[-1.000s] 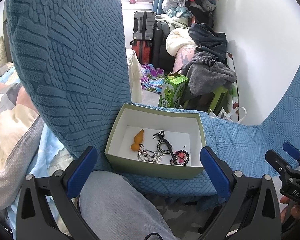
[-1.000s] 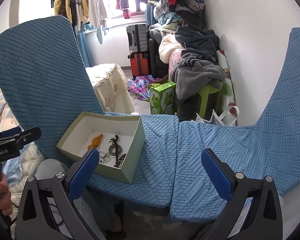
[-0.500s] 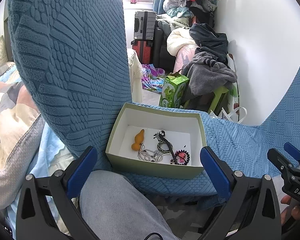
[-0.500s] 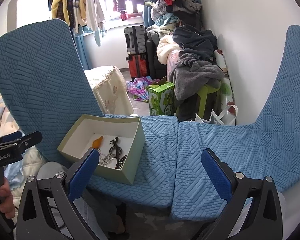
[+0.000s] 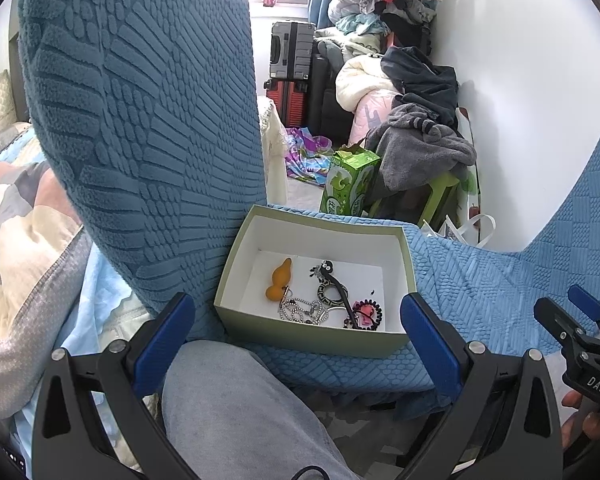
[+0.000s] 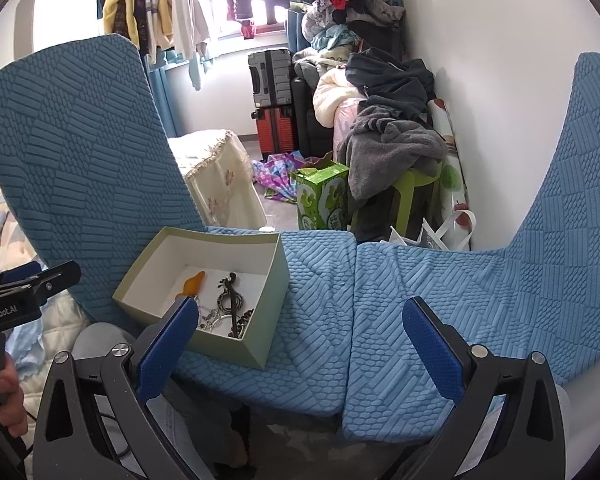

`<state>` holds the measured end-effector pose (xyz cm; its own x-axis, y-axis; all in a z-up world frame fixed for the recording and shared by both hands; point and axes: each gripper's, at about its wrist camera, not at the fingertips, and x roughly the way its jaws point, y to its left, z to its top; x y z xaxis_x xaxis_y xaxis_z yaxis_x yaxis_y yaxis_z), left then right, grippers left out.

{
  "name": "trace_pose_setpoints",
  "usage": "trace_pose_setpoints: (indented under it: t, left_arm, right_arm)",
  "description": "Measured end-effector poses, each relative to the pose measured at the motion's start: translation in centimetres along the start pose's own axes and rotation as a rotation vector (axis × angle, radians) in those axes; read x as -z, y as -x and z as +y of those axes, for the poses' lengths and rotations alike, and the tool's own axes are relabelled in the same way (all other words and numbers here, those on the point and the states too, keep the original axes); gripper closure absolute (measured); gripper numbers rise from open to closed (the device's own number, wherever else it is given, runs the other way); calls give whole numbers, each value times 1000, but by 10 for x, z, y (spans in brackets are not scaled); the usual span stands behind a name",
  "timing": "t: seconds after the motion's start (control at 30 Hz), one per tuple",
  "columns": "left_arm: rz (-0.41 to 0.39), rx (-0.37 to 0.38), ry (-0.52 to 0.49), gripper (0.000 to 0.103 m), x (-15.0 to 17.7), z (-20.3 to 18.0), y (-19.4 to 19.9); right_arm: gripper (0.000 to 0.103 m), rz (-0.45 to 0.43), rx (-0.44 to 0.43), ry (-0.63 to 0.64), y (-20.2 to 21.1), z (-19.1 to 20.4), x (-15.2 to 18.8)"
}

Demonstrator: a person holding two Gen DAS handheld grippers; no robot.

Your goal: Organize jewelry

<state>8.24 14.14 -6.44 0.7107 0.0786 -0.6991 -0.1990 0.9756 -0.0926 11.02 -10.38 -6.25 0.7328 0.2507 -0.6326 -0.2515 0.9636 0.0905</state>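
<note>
A pale green open box (image 5: pixel 236 280) with a white inside sits on the blue seat cushion; it also shows in the right wrist view (image 6: pixel 278 272). In it lie an orange gourd charm (image 5: pixel 279 281), a bead chain (image 5: pixel 298 311), a black patterned ring piece (image 5: pixel 329 291) and a pink and black piece (image 5: pixel 366 312). My left gripper (image 5: pixel 296 338) is open and empty, just in front of the box. My right gripper (image 6: pixel 300 340) is open and empty, over the cushions to the right of the box.
Two blue textured chairs (image 6: pixel 420 300) meet seat to seat, with tall backs left (image 5: pixel 140 120) and right (image 6: pixel 580 184). A grey-trousered knee (image 5: pixel 240 408) is below the box. Behind are a green carton (image 6: pixel 324 196), suitcases (image 6: pixel 274 112) and piled clothes (image 6: pixel 388 132).
Both views shift only slightly; the right wrist view has drawn a little back from the box. Both grippers stay open and the jewelry in the box has not moved.
</note>
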Motion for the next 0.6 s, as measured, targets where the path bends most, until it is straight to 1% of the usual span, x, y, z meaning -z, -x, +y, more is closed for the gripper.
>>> trace_pose_setpoints:
  t: [0.6]
  left_arm:
    - [0,-1,2,1,0,-1,0]
  right_arm:
    - [1,3,3,11,-5,3,0]
